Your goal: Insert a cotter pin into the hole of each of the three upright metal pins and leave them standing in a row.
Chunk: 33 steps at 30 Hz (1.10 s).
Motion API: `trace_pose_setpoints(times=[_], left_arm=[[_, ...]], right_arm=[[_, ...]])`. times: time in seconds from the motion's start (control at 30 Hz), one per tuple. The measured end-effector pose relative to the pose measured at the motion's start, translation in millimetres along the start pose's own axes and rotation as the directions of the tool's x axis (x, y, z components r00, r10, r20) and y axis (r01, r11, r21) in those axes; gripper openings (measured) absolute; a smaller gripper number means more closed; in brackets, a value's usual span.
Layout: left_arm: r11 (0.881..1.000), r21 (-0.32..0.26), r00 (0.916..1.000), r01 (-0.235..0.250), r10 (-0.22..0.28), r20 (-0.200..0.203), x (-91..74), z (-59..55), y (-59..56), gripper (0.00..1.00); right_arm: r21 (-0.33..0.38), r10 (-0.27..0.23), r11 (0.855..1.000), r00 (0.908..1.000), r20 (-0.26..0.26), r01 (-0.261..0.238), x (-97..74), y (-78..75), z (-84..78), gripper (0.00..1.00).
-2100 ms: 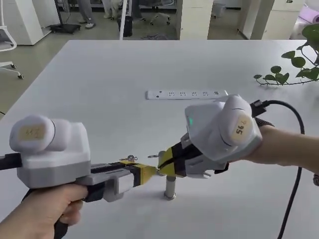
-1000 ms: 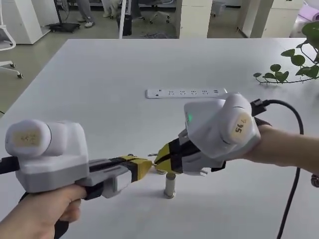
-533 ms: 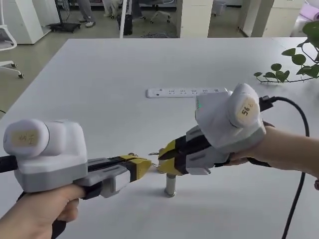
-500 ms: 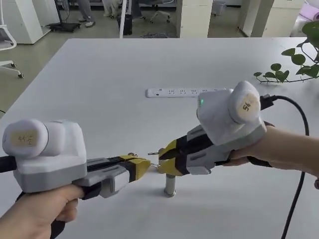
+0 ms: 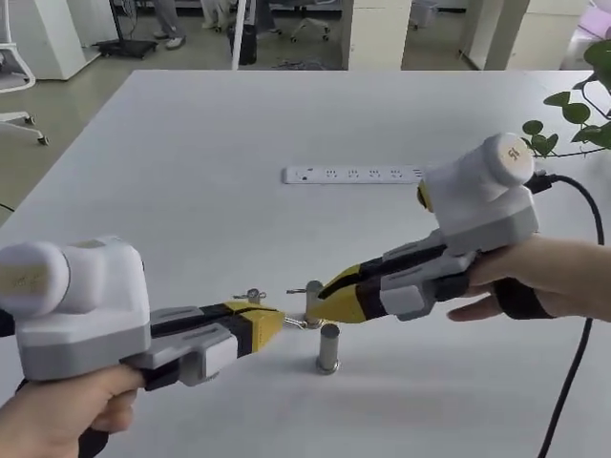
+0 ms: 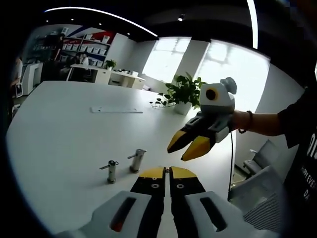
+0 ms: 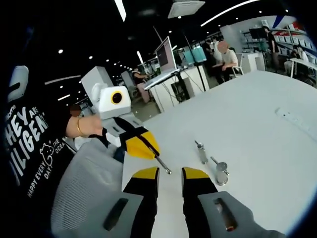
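Yellow-tipped left gripper [image 5: 260,321] is pinching a cotter pin [image 7: 161,163], jaws pressed together on its head end and the shank sticking out past the tips toward the right gripper [image 7: 170,173]. The right gripper's jaws are standing spread, holding nothing, with the tips hovering just across from the pin's free end. It is probably lining up to steady or guide the pin. A bare metal pin [image 5: 328,347] is standing upright on the white table [image 5: 191,172], just below and in front of both sets of tips. I judge it to be the last one waiting for its cotter. Just beyond the tips two more upright pins [image 5: 313,300] [image 5: 252,298] are standing, each looking already crossed by a cotter. The bare pin is sitting nearer, a bit off their line. Well beyond, a power strip [image 5: 353,175] is lying flat.
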<state>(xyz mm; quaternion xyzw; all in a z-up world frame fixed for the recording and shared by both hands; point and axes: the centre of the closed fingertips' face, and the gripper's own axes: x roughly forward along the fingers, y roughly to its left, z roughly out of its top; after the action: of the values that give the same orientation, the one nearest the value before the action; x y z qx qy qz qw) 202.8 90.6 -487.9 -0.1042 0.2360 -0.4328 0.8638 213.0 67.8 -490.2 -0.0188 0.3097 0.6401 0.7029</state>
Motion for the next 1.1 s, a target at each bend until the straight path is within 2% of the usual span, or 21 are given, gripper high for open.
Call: trace_pose_setpoints(times=[0.1,0.23,0.4,0.43,0.57,0.77,0.87,1.1], left_arm=[[1.0,0.009,0.9997,0.026,-0.026,0.0,-1.1,-0.8,-3.5,0.0],[0.997,0.022,0.9977,0.068,-0.068,-0.003,-1.9,-1.4,-11.4,0.0],[0.992,0.039,0.9926,0.122,-0.122,0.001,-3.0,0.1,-22.0,0.0],[0.99,0.045,0.9908,0.135,-0.135,-0.002,-3.4,-0.2,-24.8,0.0],[0.987,0.042,0.9875,0.158,-0.158,-0.01,-4.4,-2.5,-28.9,0.0],[0.98,0.045,0.981,0.194,-0.193,-0.016,-5.4,-5.0,-36.6,0.0],[0.978,0.045,0.9786,0.206,-0.205,-0.012,-6.1,-4.2,-39.7,0.0],[0.972,0.042,0.973,0.23,-0.231,0.002,-7.0,-0.3,-45.3,0.0]], right_arm=[[-0.03,0.031,0.999,0.9995,0.003,-0.03,-1.2,5.7,-3.3,0.12],[-0.028,0.085,0.996,0.9964,-0.009,-0.085,-0.7,15.7,-10.1,0.1],[-0.019,0.119,0.993,0.9928,-0.016,-0.119,-0.9,20.5,-15.1,0.11],[-0.019,0.139,0.99,0.99,-0.024,-0.139,-1.9,23.5,-17.0,0.11],[-0.026,0.167,0.985,0.9856,-0.025,-0.168,-4.1,27.5,-18.8,0.1],[0.007,0.197,0.98,0.9802,-0.025,-0.196,-5.3,30.0,-24.6,0.1],[0.026,0.231,0.973,0.9729,-0.015,-0.23,-5.8,35.6,-25.9,0.1],[0.047,0.254,0.966,0.9672,-0.006,-0.254,-4.1,41.2,-27.9,0.1]])
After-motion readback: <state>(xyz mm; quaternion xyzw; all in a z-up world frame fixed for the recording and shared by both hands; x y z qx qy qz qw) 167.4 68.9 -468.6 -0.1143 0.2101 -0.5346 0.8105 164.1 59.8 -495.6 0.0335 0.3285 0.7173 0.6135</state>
